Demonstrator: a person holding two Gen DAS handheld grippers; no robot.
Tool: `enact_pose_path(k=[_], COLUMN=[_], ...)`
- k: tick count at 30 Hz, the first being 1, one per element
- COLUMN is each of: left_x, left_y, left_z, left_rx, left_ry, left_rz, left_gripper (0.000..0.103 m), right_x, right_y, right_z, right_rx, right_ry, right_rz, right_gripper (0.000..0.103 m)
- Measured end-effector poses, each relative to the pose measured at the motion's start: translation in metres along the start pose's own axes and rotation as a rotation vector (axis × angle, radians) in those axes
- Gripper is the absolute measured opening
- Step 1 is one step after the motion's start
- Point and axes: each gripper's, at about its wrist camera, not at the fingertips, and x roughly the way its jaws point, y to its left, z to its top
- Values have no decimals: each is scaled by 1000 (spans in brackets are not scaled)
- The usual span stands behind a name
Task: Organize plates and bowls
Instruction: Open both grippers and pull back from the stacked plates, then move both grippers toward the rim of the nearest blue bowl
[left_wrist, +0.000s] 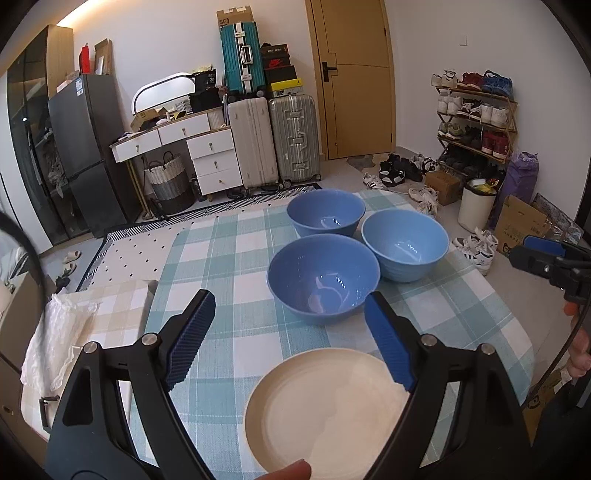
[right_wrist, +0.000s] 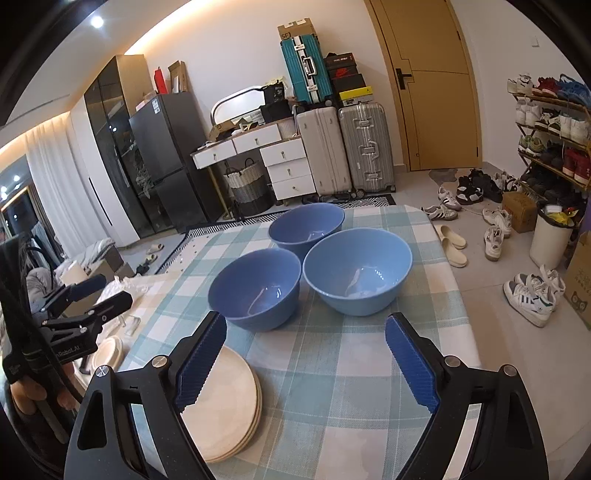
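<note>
Flanking bowls (right_wrist: 310, 266): bare cloth (right_wrist: 332, 369), both tools wide.

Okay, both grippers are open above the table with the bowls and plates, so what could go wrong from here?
1. The three blue bowls sit close together; lifting one with the right gripper might knock a neighbour.
2. The cream plates lie stacked near the table's front edge, partly under the left gripper; a careless nudge may slide them off.
3. The checked tablecloth could drag and shift everything if a finger snags it.
</note>
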Motion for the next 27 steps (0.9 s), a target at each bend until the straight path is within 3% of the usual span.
enact_pose_path(k=[2, 3, 13, 27], left_x=[-3, -6, 21, 115], left_y=[-2, -4, -5, 36], left_z=[7, 10, 26, 20], left_rx=[3, 4, -20, -106], left_ry=[-6, -13, 16, 127], left_rz=[-15, -23, -51, -48], left_gripper=[99, 101, 101, 100], right_x=[-5, -8, -10, 91], right_y=[-7, -11, -22, 4], right_z=[10, 16, 49, 46], right_rx=[17, 24, 16, -2], right_ry=[-18, -28, -40, 119], right_rz=[-3, -11, -49, 7], right_gripper=[90, 90, 97, 97])
